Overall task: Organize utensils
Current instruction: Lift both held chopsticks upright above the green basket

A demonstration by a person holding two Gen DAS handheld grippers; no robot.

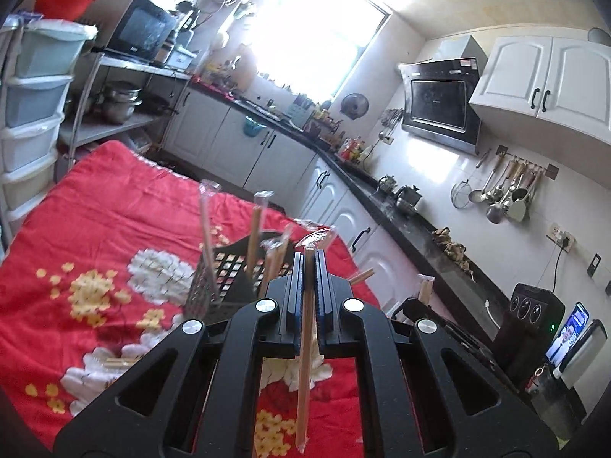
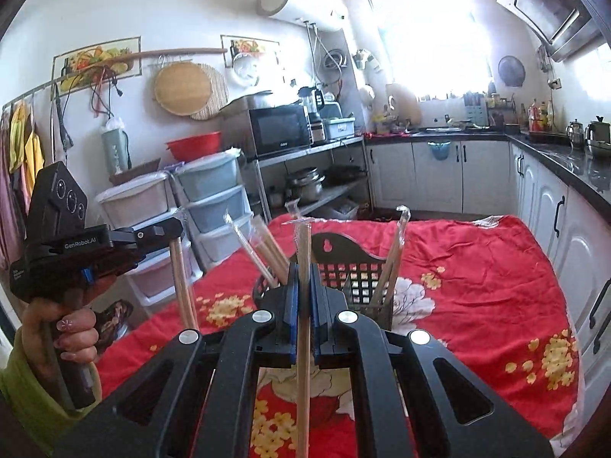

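Observation:
A black lattice utensil basket [image 1: 225, 271] stands on the red floral cloth [image 1: 95, 210] and holds several plastic-wrapped wooden chopstick pairs [image 1: 254, 234]. It also shows in the right wrist view [image 2: 351, 267]. My left gripper [image 1: 309, 263] is shut on a wrapped chopstick pair [image 1: 305, 362], held upright above the cloth near the basket. My right gripper [image 2: 303, 273] is shut on another wrapped chopstick pair [image 2: 303, 336], upright just in front of the basket. The left gripper also shows at the left of the right wrist view [image 2: 168, 229], gripping its chopstick pair [image 2: 185, 294].
The red floral cloth [image 2: 477, 267] covers the table. White cabinets with a black countertop [image 1: 412, 229] run along the right. Stacked plastic drawers [image 2: 217, 198] and a metal rack with a microwave [image 2: 280, 128] stand at the left. Another wrapped pair [image 1: 118, 360] lies on the cloth.

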